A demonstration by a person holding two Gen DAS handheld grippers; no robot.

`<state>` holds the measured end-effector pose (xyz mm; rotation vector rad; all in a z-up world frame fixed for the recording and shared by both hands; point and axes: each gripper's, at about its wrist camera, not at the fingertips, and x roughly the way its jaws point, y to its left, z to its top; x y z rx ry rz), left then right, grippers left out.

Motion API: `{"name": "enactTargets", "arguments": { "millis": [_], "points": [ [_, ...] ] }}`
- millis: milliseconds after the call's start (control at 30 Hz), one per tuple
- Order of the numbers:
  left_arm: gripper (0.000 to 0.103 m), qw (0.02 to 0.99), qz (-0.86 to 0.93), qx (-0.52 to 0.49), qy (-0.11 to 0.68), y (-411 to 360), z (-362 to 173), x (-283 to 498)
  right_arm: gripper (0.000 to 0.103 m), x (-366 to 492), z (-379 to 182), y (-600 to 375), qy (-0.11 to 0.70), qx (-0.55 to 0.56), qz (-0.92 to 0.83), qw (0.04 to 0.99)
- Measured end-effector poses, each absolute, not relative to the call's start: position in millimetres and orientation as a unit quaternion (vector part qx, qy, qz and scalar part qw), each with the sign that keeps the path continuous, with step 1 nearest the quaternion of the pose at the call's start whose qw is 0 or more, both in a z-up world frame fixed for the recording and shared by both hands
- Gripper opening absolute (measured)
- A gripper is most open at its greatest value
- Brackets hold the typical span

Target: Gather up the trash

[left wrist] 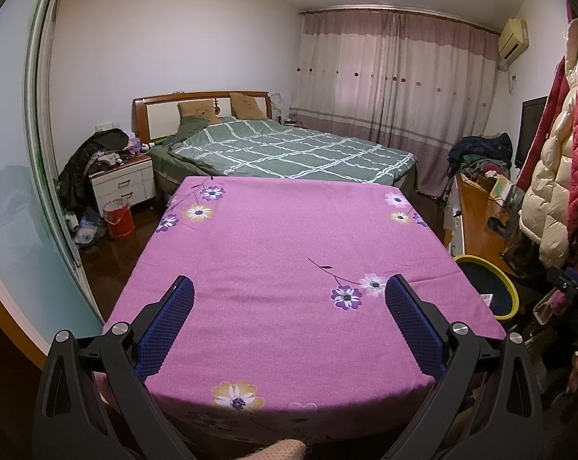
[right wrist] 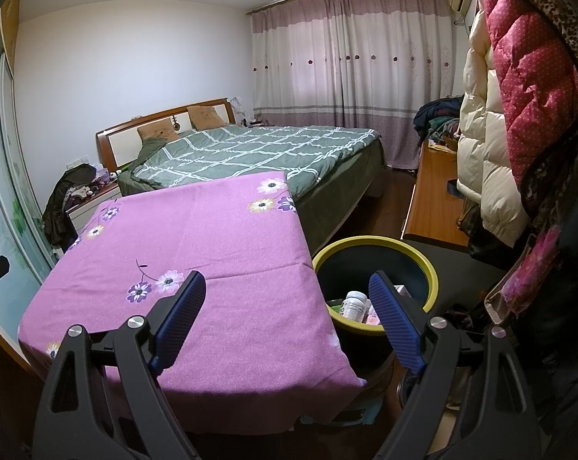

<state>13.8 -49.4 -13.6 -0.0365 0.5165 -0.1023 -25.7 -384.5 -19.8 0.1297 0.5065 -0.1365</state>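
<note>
Hovering over the bare purple floral tablecloth, both tongs gape empty; collected trash, a white labelled bottle, lies in the yellow-rimmed dark bin beside the right gripper; left gripper farther.

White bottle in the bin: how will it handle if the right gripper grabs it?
The white bottle looks like rigid plastic, so probably stiff and light. It lies tilted among other trash in the yellow-rimmed bin, so it may shift. Its round body could slip or roll between the pads.
</note>
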Motion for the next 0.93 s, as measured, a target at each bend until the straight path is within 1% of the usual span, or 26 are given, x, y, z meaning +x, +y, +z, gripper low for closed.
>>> {"name": "enactTargets", "arguments": {
  "millis": [600,667,800,867,933],
  "points": [
    [0.098,0.96,-0.067,-0.027,0.269,-52.8,-18.1,27.4,0.083,-16.5,-26.7,-383.6,0.261,0.068,-0.058,0.961],
    [0.098,0.958,-0.072,-0.031,0.275,-52.7,-20.2,36.0,0.084,-8.5,-27.5,-384.4,0.264,0.069,-0.048,0.961],
    [0.098,0.947,-0.063,-0.033,0.313,-48.1,-35.4,87.2,0.089,33.1,-31.0,-381.6,0.279,0.067,-0.03,0.958],
    [0.098,0.944,-0.047,-0.022,0.325,-46.1,-46.4,120.0,0.09,71.7,-38.5,-374.9,0.294,0.065,-0.014,0.953],
    [0.098,0.941,-0.025,-0.005,0.337,-42.4,-58.7,158.5,0.093,102.7,-46.7,-369.4,0.302,0.06,-0.006,0.951]
  ]
}}
